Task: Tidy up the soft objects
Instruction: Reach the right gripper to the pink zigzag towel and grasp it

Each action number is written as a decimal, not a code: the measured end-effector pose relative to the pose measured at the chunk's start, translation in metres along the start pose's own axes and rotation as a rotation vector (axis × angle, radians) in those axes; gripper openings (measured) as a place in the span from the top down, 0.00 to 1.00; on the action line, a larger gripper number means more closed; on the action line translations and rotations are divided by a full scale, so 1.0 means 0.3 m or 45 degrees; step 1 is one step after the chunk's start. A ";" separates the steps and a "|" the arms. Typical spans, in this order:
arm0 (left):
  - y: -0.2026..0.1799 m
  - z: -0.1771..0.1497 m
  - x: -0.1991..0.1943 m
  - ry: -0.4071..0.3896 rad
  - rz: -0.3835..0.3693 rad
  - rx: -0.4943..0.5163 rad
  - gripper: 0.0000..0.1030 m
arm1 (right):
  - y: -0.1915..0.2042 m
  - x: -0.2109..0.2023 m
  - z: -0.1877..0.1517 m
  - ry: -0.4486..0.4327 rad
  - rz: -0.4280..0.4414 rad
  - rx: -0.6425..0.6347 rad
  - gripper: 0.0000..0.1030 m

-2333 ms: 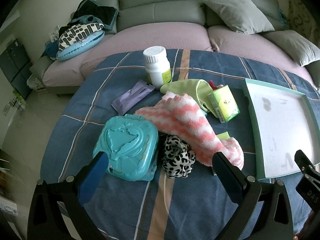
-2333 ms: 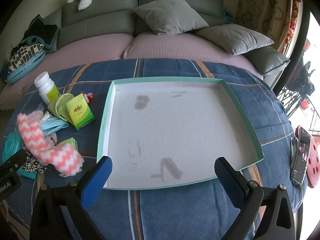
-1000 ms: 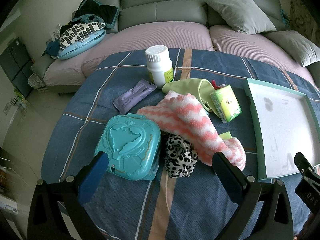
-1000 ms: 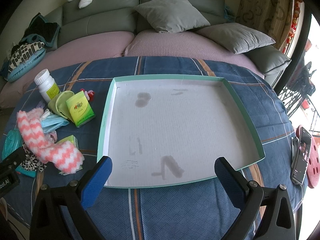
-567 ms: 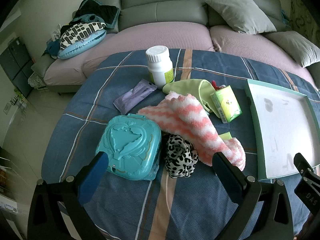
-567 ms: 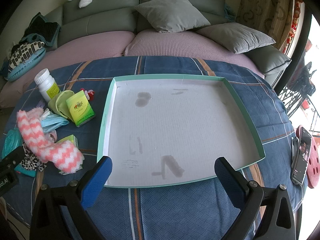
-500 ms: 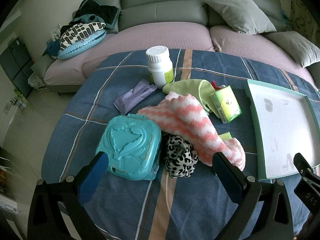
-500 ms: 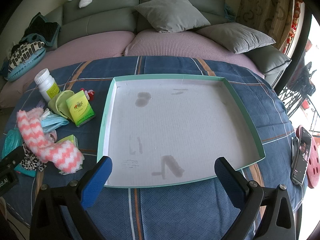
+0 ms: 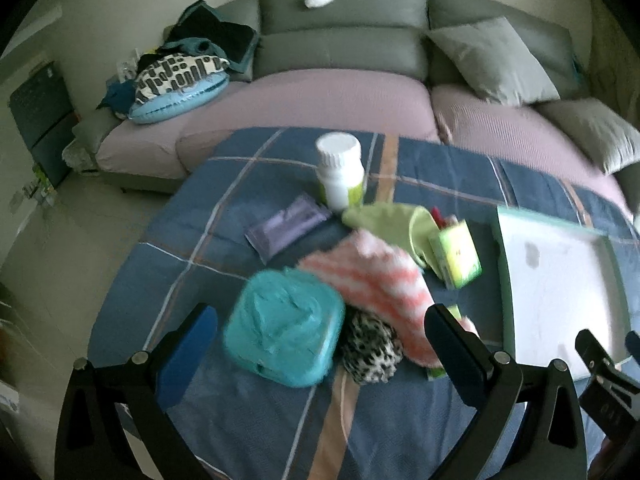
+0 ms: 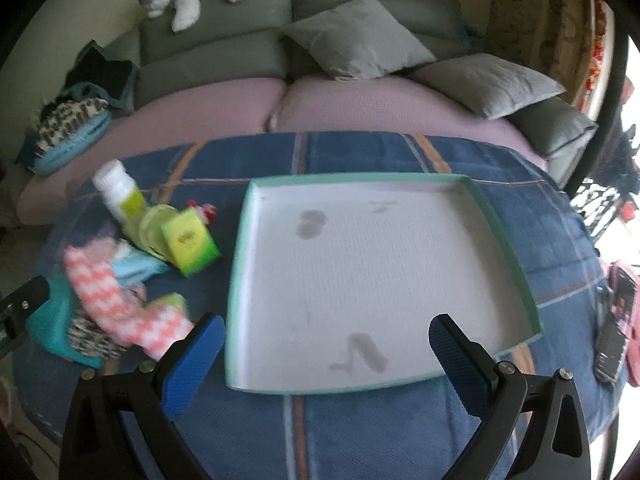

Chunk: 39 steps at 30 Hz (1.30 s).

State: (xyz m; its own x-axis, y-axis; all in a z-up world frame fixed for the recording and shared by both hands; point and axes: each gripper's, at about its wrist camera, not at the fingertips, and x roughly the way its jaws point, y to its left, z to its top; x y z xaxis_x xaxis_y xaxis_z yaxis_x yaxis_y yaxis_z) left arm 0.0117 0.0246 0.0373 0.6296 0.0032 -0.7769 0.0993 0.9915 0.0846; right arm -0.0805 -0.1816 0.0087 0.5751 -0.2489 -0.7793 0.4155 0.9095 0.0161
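Two grippers held above a table under a blue plaid cloth (image 9: 248, 432), each spread wide and gripping nothing: left gripper (image 9: 320, 344) over the clutter, right gripper (image 10: 326, 344) over the near edge of a white tray with a green rim (image 10: 240, 240). Tray bare inside apart from a few grey smudges. Heaped left of the tray: a pink-and-white zigzag fuzzy cloth (image 9: 380, 284) draped over a leopard-print scrunchie (image 9: 372, 350), touching a teal plastic case (image 9: 284, 340). Farther back, a yellow-green fabric piece (image 9: 384, 216) against a small green box (image 9: 458, 254), a white bottle (image 9: 340, 174) standing upright, a purple packet (image 9: 286, 228) lying flat nearby. Both views blurred. Beyond the table, a sofa with grey cushions (image 10: 356, 42).
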 end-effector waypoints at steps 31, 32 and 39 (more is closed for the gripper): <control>0.254 0.081 0.075 0.051 -0.064 -0.232 0.00 | 0.416 0.153 0.007 0.210 0.449 -0.313 0.19; 0.253 0.078 0.065 0.038 -0.081 -0.236 0.00 | 0.418 0.158 0.007 0.209 0.461 -0.314 0.20; 0.242 0.072 0.016 -0.024 -0.151 -0.258 0.00 | 0.448 0.169 -0.006 0.199 0.550 -0.349 0.39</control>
State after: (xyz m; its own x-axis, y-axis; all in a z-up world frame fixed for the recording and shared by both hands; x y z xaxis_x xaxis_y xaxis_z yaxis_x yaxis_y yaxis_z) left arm 0.0386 0.0939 0.0532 0.6373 -0.1151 -0.7620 0.0178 0.9907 -0.1347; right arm 0.0033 -0.0715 -0.0299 0.5323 0.2013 -0.8223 -0.0471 0.9769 0.2086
